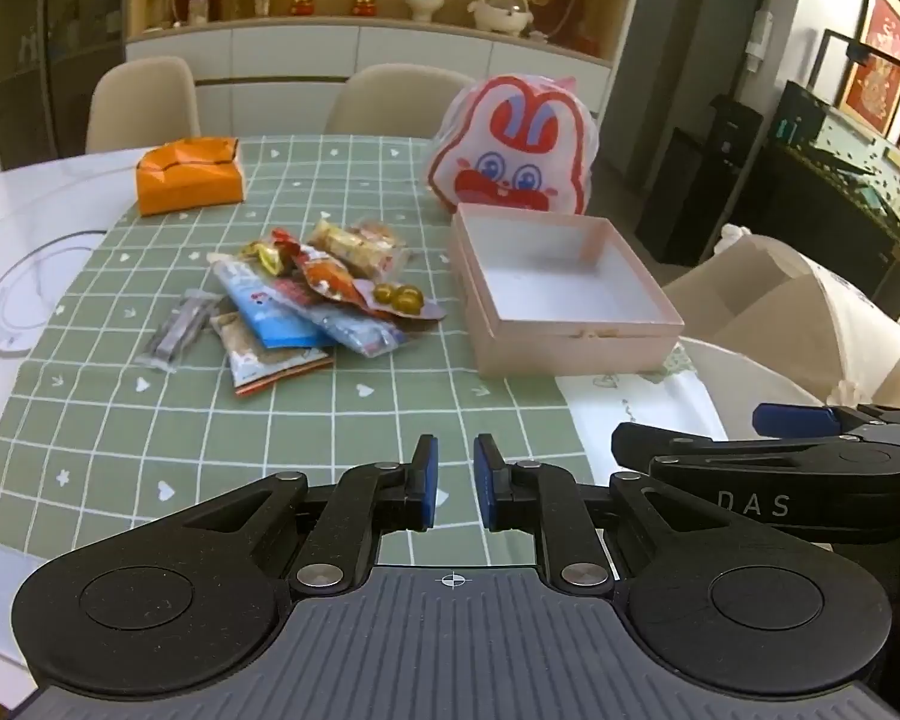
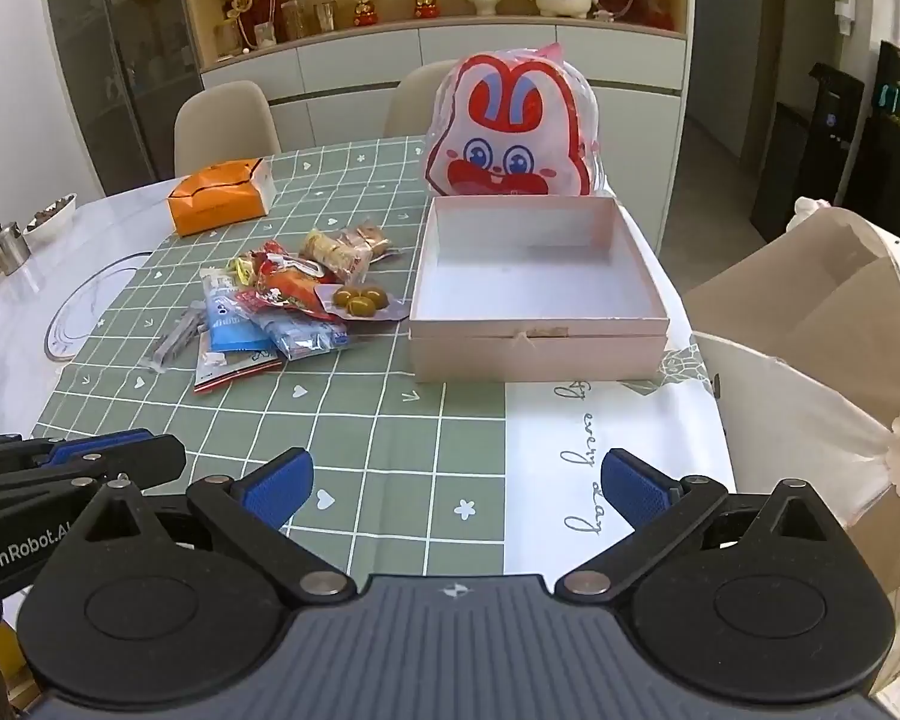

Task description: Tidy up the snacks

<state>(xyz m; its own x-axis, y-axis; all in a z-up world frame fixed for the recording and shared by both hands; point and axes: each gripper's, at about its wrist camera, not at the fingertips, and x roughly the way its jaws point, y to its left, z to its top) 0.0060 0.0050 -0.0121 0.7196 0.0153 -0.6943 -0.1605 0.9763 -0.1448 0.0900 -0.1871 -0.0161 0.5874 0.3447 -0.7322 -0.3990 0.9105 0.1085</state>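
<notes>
on the table (image 2: pixel 570 450), toward its right edge, an open pink box (image 2: pixel 537 300) sat empty. the snacks (image 2: pixel 288 294) lay heaped just left of it, mid-table. at the near edge the right gripper (image 2: pixel 456 489) hung spread wide, the left gripper (image 1: pixel 455 483) clenched on nothing.

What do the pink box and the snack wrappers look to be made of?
Pink box: likely matte cardboard, with stiff straight walls, no shine, and a scuffed, torn front edge. Snack wrappers: thin glossy plastic film or foil, crinkled, some clear. Contents otherwise unclear.
</notes>
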